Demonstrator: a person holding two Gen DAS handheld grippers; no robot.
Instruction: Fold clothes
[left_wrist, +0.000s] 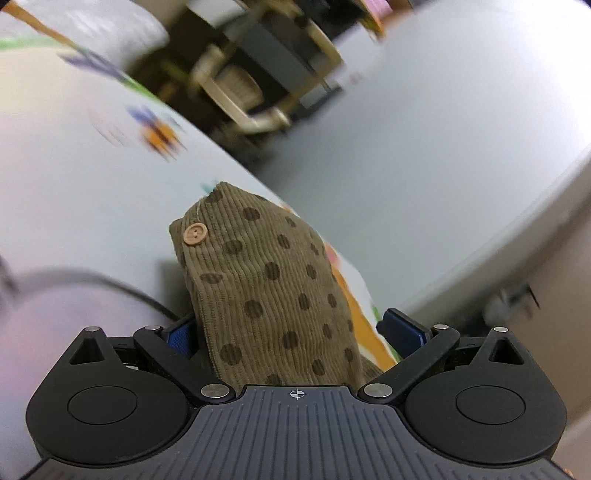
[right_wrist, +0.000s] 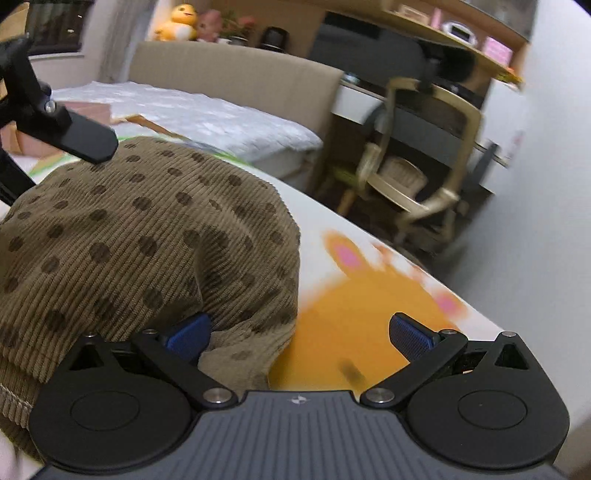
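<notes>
Between the spread blue pads of the left hand-held gripper (left_wrist: 295, 332) a bunched fold of the brown dotted corduroy garment (left_wrist: 266, 288) rises straight up out of the gap. The left pad (left_wrist: 181, 338) lies against the cloth; the right pad stands clear of it, so the jaws are wide and not pinching. A wooden button (left_wrist: 195, 234) sits near the top of the fold, up and to the left. Beyond it runs the pale printed bedsheet (left_wrist: 92, 184), blurred by motion.

The right hand-held gripper (right_wrist: 299, 332) is also spread wide. The garment (right_wrist: 140, 236) is heaped ahead and to its left, draped over its left pad (right_wrist: 190, 336), while the right pad hangs free above an orange cartoon print on the bedsheet (right_wrist: 362, 317). At the upper left of that view the other gripper's black finger (right_wrist: 85, 138) touches the top of the heap.

Farther off lies a white quilt (right_wrist: 207, 118) before a beige headboard (right_wrist: 236, 70), with a yellow plush toy (right_wrist: 177, 24) above it. To the right stands a chair (right_wrist: 417, 162), blurred.
</notes>
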